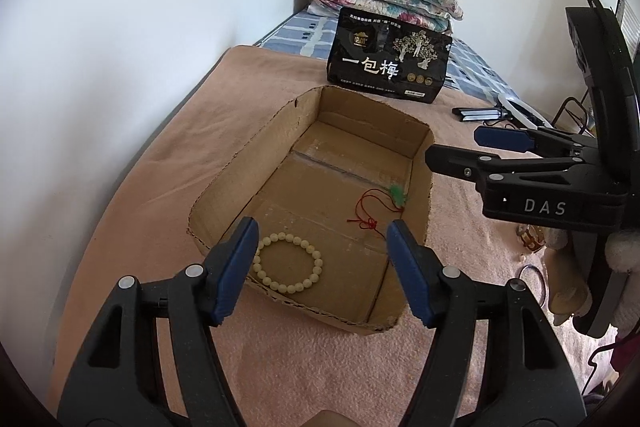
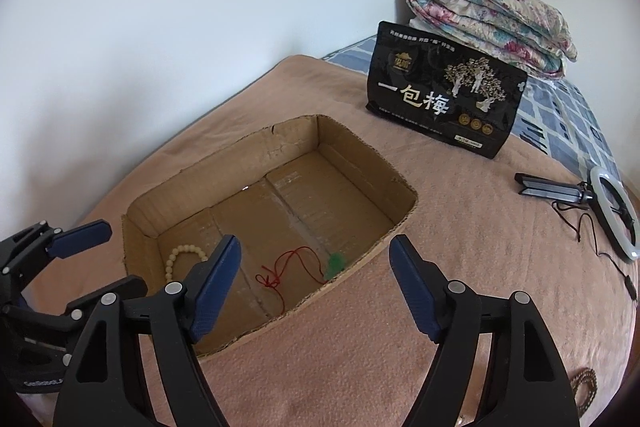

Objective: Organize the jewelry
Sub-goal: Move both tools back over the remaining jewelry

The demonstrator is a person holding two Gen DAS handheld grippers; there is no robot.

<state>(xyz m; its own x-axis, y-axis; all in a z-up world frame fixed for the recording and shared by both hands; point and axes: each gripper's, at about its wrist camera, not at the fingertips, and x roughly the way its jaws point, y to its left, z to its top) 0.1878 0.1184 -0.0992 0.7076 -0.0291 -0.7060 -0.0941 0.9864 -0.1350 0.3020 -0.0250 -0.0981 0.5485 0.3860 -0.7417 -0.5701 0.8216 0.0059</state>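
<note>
Jewelry is counted inside one cardboard box [image 1: 248,163]: one cream bead bracelet [image 1: 287,263] and one red cord necklace [image 1: 374,211] with a green pendant. Both grippers, left gripper [image 1: 322,233] and right gripper [image 2: 316,253], are held spread apart and empty above the box.

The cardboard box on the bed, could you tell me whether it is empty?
Not empty: the cardboard box holds a cream bead bracelet and a red-corded green pendant on its floor.

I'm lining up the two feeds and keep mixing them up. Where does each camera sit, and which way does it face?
Left wrist: on the left gripper, at the cardboard box's near end, facing along it; jaws open, right gripper at right.
Right wrist: on the right gripper, looking across the box corner; left gripper at left.
Shared: box, bead bracelet, red-cord pendant, black pouch.
</note>
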